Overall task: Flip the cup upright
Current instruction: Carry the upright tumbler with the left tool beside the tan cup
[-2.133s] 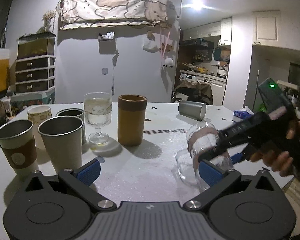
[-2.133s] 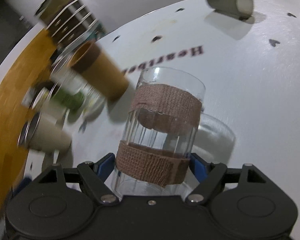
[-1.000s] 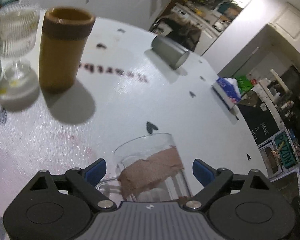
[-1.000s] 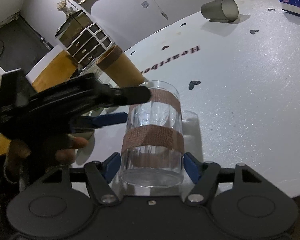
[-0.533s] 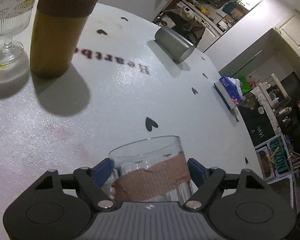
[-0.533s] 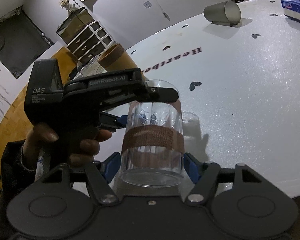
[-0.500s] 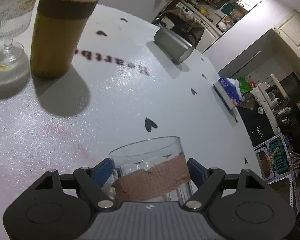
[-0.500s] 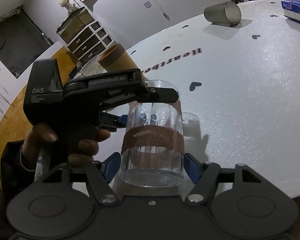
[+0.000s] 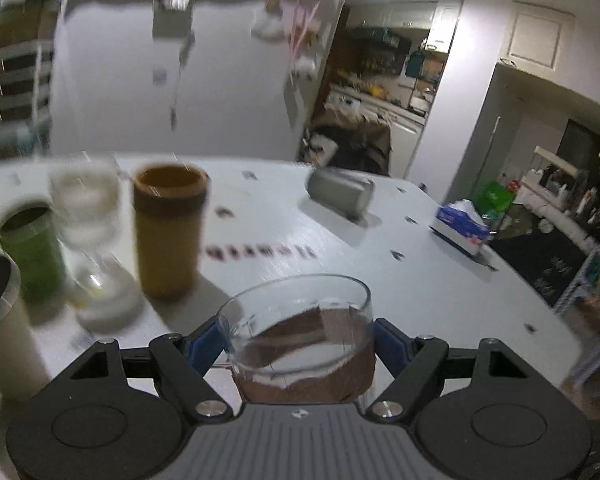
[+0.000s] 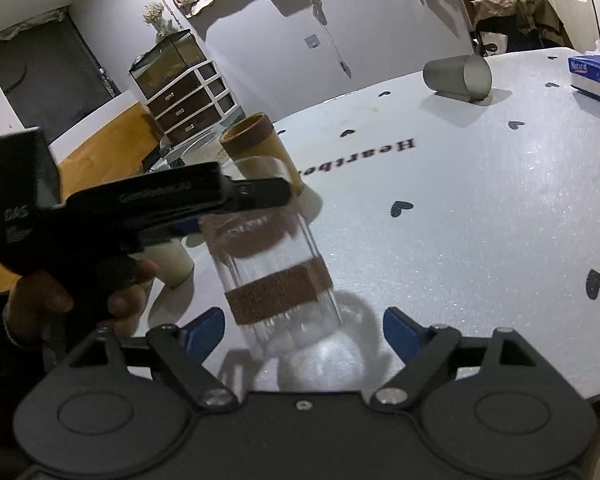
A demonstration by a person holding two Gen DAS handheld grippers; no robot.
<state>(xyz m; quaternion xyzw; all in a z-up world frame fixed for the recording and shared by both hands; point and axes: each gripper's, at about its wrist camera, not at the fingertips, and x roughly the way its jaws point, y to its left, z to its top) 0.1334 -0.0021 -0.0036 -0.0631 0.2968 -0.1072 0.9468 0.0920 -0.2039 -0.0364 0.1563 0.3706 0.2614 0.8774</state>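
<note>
Item: clear glass cup (image 10: 274,264), ribbed wall, two bands of brown woven tape round it. Carried mouth-up and tilted over the near edge of the white table (image 10: 480,208); whether its base touches the tabletop cannot be told.

Left gripper (image 9: 300,344): clenched on the cup at the upper tape band, blue pads either side of the glass.

Right gripper (image 10: 300,326): released, fingers spread wide of the cup and touching nothing.

Handling (judged): rigid, light, breakable; bare glass likely slick, so the tape bands are the sensible hold, with moderate squeeze.

Also on the table:
- Grey cup (image 10: 458,78), on its side toward the far edge.
- Tan tumbler (image 9: 168,236), upright, left side.
- Stemmed glass (image 9: 90,220), beside it.
- Tissue box (image 10: 594,76), right edge.
</note>
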